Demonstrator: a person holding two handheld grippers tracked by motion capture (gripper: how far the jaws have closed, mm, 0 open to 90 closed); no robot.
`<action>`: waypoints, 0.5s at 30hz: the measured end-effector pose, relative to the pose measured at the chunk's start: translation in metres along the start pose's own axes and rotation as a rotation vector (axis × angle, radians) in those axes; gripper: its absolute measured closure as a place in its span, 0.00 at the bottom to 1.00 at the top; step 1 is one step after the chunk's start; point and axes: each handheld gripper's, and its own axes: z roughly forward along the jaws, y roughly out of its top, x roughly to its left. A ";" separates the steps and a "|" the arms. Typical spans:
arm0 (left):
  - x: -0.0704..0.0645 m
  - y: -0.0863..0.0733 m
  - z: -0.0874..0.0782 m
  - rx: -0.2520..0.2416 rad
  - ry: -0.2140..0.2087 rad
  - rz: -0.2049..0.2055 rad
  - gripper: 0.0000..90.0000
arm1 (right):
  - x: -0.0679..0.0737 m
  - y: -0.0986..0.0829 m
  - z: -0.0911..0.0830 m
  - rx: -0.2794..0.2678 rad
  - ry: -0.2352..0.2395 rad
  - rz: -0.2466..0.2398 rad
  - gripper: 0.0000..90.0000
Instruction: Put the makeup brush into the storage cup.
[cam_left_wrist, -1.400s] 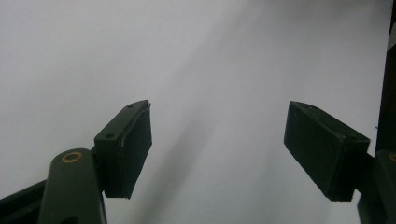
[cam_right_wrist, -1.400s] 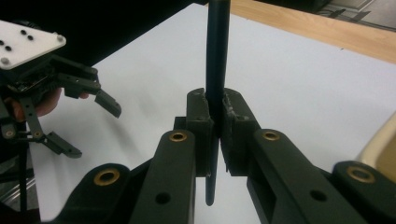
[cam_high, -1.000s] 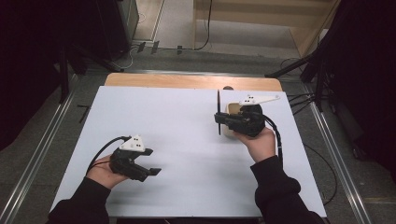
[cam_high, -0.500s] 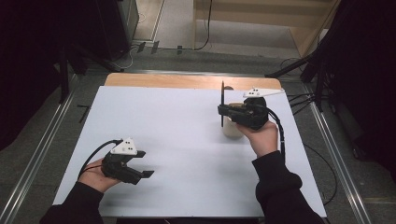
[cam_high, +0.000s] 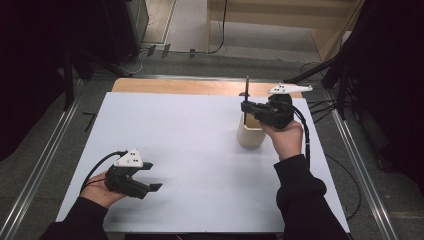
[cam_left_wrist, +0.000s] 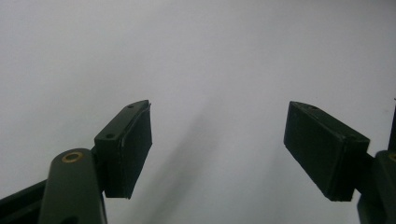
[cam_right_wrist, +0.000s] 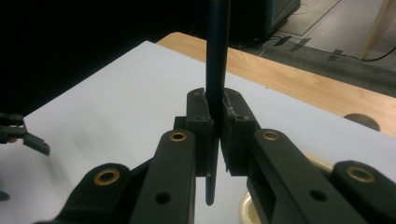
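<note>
A dark pen is pinched upright between the pressed jaws of the right gripper, just above the rim of the cream cup. The step is judged best done by keeping the pen vertical and centred over the cup before release — no sideways drift. The left gripper, well apart from the cup, is held with jaws spread, nothing between them. The pen's lower tip is seen in the right gripper view — in the high view it is hidden.

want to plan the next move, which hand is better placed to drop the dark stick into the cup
Right. The right gripper is shut on the dark stick, holding it upright over the cream cup. The left gripper is open, holds nothing, and sits at the table's near left, away from the cup.
</note>
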 end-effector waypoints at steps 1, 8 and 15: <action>0.000 0.000 0.000 -0.001 0.001 -0.001 0.27 | -0.001 0.001 0.000 -0.002 -0.011 0.000 0.94; 0.002 -0.001 0.000 -0.003 -0.004 -0.007 0.27 | -0.014 0.007 -0.003 -0.032 -0.066 0.005 0.94; 0.002 -0.001 0.000 0.000 -0.003 -0.006 0.27 | -0.026 0.003 -0.008 -0.062 -0.097 0.013 0.94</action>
